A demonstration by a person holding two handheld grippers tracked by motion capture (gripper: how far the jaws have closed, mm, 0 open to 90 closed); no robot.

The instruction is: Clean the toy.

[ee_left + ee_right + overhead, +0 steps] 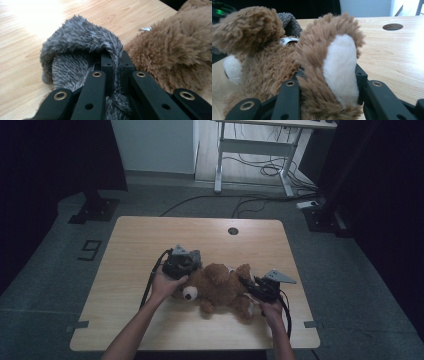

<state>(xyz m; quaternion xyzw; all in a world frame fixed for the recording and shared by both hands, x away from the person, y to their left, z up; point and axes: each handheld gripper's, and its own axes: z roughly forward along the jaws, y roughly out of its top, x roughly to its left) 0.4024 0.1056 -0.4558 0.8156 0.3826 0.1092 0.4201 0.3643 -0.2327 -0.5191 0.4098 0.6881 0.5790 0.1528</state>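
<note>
A fluffy brown teddy bear (220, 290) is laid on the pale wooden table (130, 245). Its foot is squeezed by the right gripper (328, 75). A grey fuzzy cloth (80, 45) is pinched by the left gripper (116, 62). A small white tag (288, 40) is seen, but its writing cannot be read.

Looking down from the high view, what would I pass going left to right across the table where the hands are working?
Left hand → left gripper, shut on a grey furry piece → brown teddy bear → right gripper, jaws closed on the bear's foot → grey three-cornered plate.
</note>
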